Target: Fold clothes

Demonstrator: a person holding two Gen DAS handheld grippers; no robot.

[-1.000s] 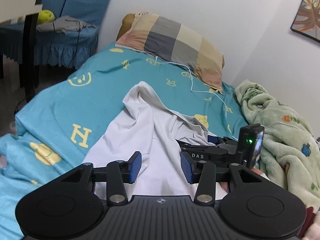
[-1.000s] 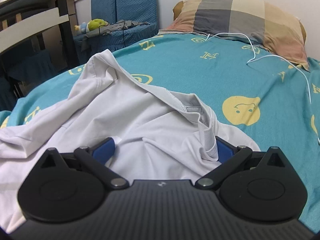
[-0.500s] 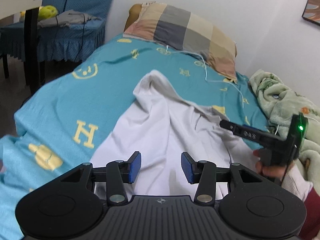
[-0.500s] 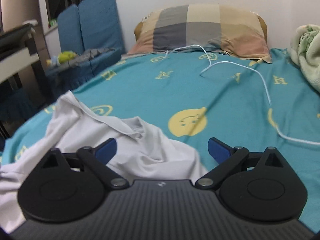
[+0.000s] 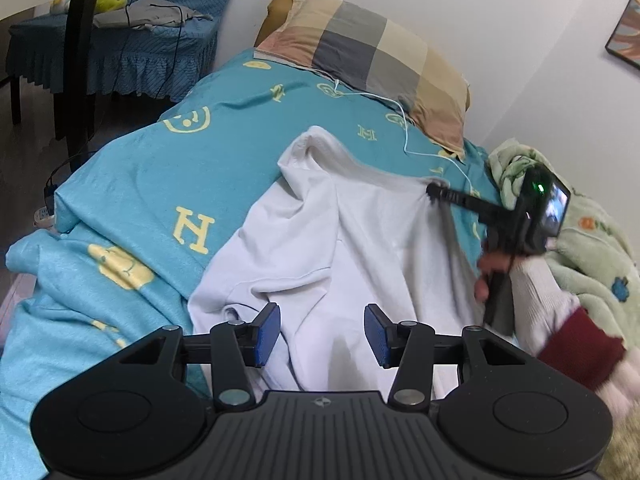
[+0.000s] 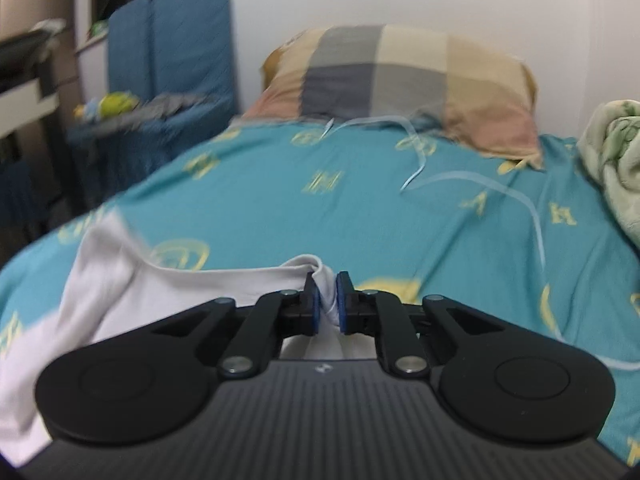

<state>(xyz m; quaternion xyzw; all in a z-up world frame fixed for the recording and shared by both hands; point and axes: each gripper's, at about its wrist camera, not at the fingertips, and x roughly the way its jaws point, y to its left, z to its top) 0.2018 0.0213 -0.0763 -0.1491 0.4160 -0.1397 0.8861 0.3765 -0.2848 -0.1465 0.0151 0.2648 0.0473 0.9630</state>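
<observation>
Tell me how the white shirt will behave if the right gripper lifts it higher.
The white shirt is probably limp: it lies in soft folds on the bed sheet. The right gripper, jaws closing on one bunched edge, would likely raise only that part while the rest trails. It looks light; the pinch may hold.

Checked beige-and-grey pillow at head of teal yellow-printed bed sheet; thin white cable beside crumpled green fleece blanket

Right gripper jaws, wide apart before, now closing on a bunched fold of the white shirt, lifted off the bedsheet ahead.
</observation>
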